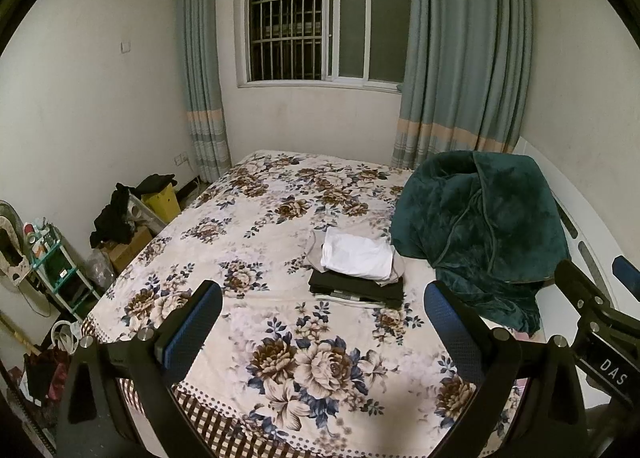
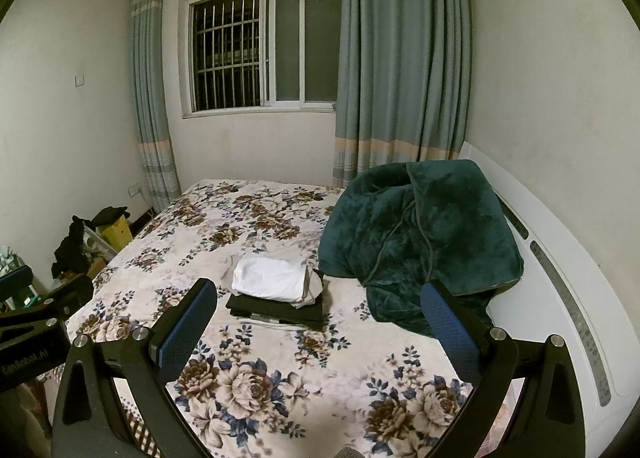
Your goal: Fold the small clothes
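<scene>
A small stack of folded clothes lies on the floral bedspread: a white piece on top, a grey one under it, and dark ones at the bottom. The stack also shows in the right wrist view, with the white piece over the dark ones. My left gripper is open and empty, held above the near part of the bed, short of the stack. My right gripper is open and empty too, beside the left one.
A dark green plush blanket is heaped at the bed's right, touching the stack's side, against a white headboard. Boxes, dark clothes and a small shelf crowd the floor at the left. A curtained window is behind.
</scene>
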A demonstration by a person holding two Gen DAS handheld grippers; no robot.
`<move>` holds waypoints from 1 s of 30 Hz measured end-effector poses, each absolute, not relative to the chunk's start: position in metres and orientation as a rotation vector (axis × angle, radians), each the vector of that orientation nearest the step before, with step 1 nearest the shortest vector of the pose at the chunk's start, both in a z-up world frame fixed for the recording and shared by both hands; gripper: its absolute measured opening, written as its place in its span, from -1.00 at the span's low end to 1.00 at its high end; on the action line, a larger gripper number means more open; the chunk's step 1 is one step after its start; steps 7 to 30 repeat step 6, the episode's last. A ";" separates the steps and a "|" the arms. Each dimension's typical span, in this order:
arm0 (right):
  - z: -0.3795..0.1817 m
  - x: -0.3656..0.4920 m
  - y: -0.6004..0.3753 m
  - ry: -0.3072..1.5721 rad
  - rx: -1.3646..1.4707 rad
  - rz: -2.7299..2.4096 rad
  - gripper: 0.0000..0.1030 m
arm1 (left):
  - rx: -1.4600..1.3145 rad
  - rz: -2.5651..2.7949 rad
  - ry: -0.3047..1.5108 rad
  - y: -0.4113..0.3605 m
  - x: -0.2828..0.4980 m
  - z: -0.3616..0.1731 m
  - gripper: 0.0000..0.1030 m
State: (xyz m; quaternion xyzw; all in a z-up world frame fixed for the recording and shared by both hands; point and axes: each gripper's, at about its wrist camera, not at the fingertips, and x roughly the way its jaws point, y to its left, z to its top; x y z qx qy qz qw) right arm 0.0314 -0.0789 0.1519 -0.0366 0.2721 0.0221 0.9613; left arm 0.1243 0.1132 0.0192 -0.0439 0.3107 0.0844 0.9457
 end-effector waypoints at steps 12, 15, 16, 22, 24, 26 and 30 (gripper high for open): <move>0.150 0.028 -0.078 0.552 -0.071 0.039 1.00 | -0.089 0.174 0.628 0.115 0.119 0.021 1.00; 0.150 0.028 -0.078 0.552 -0.071 0.039 1.00 | -0.089 0.174 0.628 0.115 0.119 0.021 1.00; 0.150 0.028 -0.078 0.552 -0.071 0.039 1.00 | -0.089 0.174 0.628 0.115 0.119 0.021 1.00; 0.150 0.028 -0.078 0.552 -0.071 0.039 1.00 | -0.089 0.174 0.628 0.115 0.119 0.021 1.00; 0.150 0.028 -0.078 0.552 -0.071 0.039 1.00 | -0.089 0.174 0.628 0.115 0.119 0.021 1.00; 0.150 0.028 -0.078 0.552 -0.071 0.039 1.00 | -0.089 0.174 0.628 0.115 0.119 0.021 1.00; 0.150 0.028 -0.078 0.552 -0.071 0.039 1.00 | -0.089 0.174 0.628 0.115 0.119 0.021 1.00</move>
